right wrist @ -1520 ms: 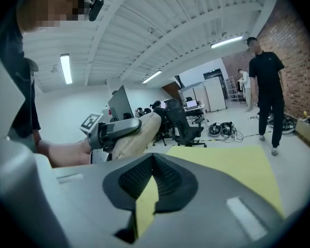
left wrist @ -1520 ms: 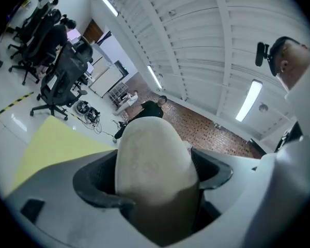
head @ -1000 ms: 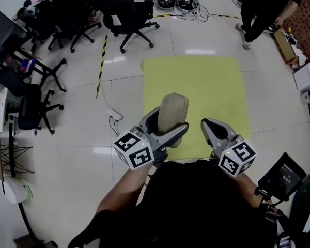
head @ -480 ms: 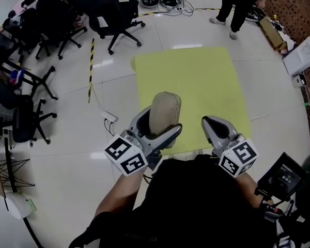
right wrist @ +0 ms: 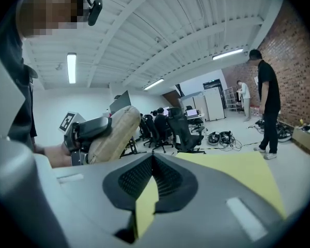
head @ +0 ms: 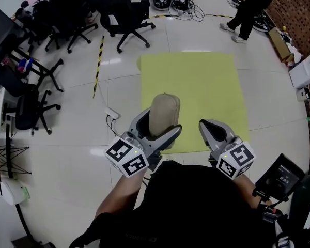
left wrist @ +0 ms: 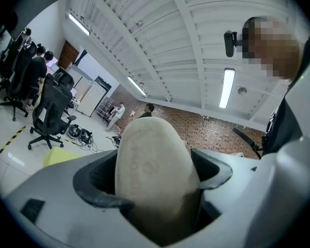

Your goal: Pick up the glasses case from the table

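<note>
Left tool (head: 161, 124): jaws clamped on the beige, rounded, fabric-textured glasses case (head: 164, 111), one on each side. The case stands nearly upright, its lower end deep in the throat of the tool and its upper half out above the jaws. It is in the air, near the person's body, over the near edge of the flat yellow rectangular table (head: 196, 81) and not touching it.

Right tool (head: 213, 129): jaws drawn together, nothing between them, just beside the left one.

Judgement: pick-up looks essentially done. To finish well, hold the squeeze steady, avoid tilting the case toward the open side of the jaws, and leave the right tool out of it.

Hard to make out:
- lower end of the case, buried between the jaws
- hinge or seam side of the case
- table legs and height, not visible from above
- the person's forearms, largely hidden by the dark torso
</note>
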Demonstrator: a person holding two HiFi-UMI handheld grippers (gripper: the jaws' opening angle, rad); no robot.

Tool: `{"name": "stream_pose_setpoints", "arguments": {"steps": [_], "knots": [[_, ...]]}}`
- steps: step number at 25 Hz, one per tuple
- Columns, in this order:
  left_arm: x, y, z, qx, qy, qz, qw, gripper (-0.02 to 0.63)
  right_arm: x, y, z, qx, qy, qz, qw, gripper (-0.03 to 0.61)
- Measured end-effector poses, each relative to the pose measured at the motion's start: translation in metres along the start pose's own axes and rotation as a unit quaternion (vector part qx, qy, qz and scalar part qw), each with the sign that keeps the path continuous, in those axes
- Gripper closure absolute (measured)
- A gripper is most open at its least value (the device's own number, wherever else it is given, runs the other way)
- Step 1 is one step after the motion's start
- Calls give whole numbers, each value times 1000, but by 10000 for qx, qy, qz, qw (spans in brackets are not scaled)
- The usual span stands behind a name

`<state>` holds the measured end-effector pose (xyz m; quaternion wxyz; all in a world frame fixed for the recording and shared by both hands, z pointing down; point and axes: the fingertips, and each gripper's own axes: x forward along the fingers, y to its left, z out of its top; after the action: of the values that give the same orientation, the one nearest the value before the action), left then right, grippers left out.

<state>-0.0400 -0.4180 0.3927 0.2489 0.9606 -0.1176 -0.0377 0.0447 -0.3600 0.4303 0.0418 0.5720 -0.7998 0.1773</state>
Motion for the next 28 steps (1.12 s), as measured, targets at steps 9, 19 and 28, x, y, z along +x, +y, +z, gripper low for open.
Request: {"name": "stream_pose_setpoints", "arguments": {"steps": [9,19,28], "knots": [[16,-41,-18,576,72,310,9978,179,-36,-11,-9,-53,-22,291,9996,577],[26,-84,-37,490,-54,640,9967,179,-87,-23,-18,-123,-102,565,9983,577],[43,-136,-56,540,-167,543,9969,179,-143,-36,-24,-230,-170,492,9984,577]]}}
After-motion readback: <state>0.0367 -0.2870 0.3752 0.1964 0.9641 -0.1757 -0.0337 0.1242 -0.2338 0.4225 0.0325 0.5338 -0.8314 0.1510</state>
